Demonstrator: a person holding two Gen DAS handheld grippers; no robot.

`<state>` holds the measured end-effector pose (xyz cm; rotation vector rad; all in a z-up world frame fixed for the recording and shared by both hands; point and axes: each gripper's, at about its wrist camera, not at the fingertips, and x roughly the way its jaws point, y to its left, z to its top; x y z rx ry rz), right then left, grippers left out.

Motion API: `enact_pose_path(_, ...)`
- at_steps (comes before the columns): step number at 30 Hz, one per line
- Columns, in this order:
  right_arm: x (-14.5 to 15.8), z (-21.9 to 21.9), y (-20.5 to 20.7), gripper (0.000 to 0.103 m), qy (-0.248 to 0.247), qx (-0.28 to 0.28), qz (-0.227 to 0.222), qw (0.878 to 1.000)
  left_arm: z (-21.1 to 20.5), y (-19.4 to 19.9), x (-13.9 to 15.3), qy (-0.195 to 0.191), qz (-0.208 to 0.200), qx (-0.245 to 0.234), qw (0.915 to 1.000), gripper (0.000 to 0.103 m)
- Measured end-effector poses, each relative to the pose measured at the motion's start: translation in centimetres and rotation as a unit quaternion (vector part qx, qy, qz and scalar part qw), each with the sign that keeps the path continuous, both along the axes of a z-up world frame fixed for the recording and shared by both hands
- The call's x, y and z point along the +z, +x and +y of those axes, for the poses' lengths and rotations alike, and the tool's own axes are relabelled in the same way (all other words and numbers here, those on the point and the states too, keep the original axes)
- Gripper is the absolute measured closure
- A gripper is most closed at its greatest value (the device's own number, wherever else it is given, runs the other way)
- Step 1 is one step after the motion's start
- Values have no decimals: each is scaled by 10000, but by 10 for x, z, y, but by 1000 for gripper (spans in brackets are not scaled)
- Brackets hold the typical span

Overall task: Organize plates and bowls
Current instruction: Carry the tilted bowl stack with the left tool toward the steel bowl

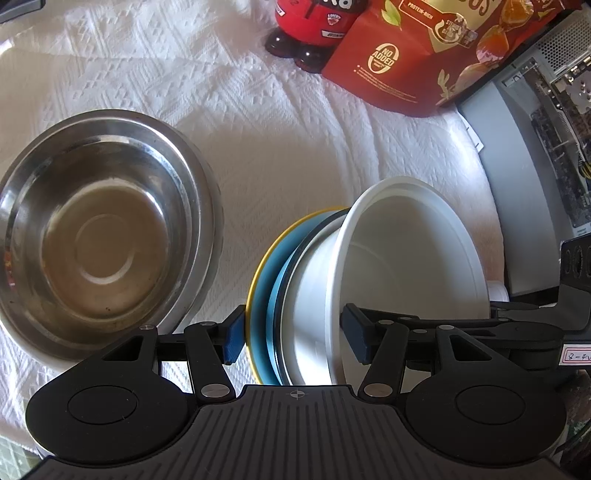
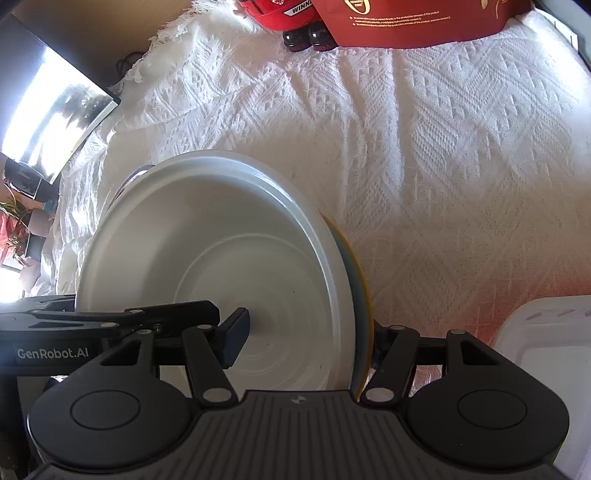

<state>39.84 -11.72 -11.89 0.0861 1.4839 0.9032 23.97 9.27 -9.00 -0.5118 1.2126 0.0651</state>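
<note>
In the left wrist view, a steel bowl [image 1: 107,236] is sitting at the left on the white cloth [image 1: 288,147]. At lower centre, the left gripper [image 1: 293,338] is standing with jaws open astride the tilted stack of plates and bowls [image 1: 314,295]. The right gripper [image 2: 306,341] is gripping the white bowl [image 2: 221,258], red bags [image 2: 406,22] lying top right.

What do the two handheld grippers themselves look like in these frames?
Both are matte black: a ribbed central plate, round discs either side, linkage arms with silver rivets, dark blue pads on the jaws. The left gripper carries white "GenRobot.AI" lettering; the right gripper bears a handwritten label.
</note>
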Motion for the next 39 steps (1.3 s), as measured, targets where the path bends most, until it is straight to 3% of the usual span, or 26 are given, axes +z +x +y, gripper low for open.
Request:
enact_pose_path(31,0,-3,-3,41,-23,21,114,9999,-2,3,0,-13,99,-80,9999,44)
enact_pose_path(39,11,-6,0,42,-21,-62,101,9999,-1,4,14,-111,75,-120,9998,44)
